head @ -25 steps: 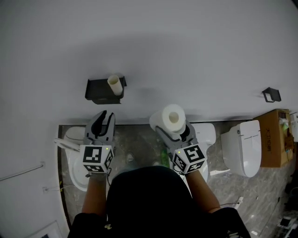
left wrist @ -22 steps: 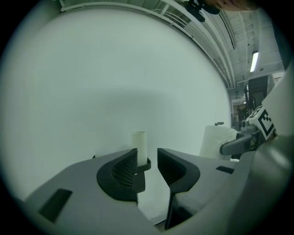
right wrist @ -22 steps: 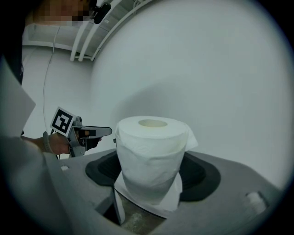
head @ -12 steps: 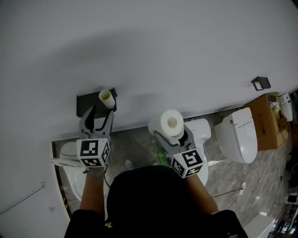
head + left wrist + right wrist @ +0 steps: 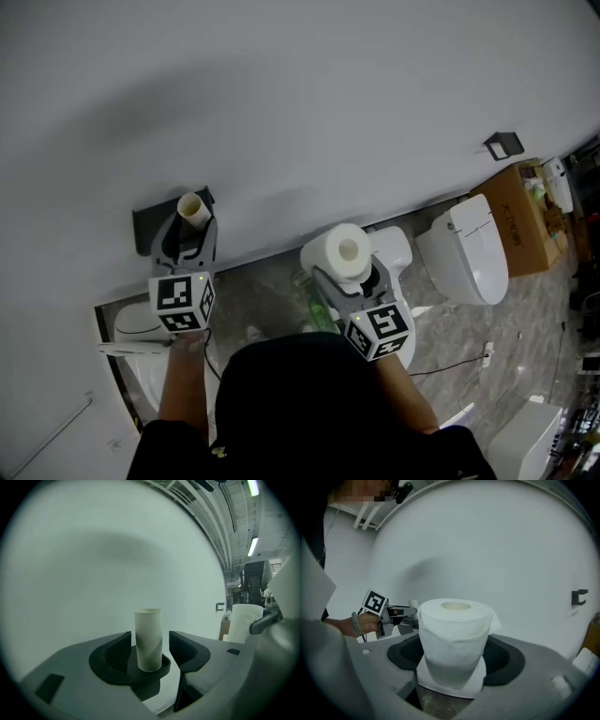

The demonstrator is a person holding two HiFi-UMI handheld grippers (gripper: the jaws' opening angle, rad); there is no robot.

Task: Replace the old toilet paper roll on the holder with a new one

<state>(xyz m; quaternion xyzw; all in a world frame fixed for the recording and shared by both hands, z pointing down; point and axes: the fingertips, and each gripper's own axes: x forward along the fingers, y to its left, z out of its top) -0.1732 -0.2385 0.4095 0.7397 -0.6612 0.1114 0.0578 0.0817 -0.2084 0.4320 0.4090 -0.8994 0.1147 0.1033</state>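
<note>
An empty cardboard tube (image 5: 194,209) stands upright on the black wall holder (image 5: 142,225). My left gripper (image 5: 186,232) reaches around it, its jaws opening. In the left gripper view the tube (image 5: 148,639) rises between the two pads with a gap on each side, resting on the holder's shelf (image 5: 163,670). My right gripper (image 5: 349,272) is shut on a full white toilet paper roll (image 5: 342,251), held upright to the right of the holder. The right gripper view shows the roll (image 5: 454,639) filling the jaws, with a loose sheet hanging below.
A white toilet (image 5: 139,323) sits below the holder, another (image 5: 398,253) behind the right gripper and a third (image 5: 464,253) further right. A cardboard box (image 5: 520,211) stands at the far right. A second black holder (image 5: 504,144) hangs on the wall.
My left gripper has moved forward to the holder and its jaws have spread around the cardboard tube. The right gripper still holds the roll, hardly moved.
</note>
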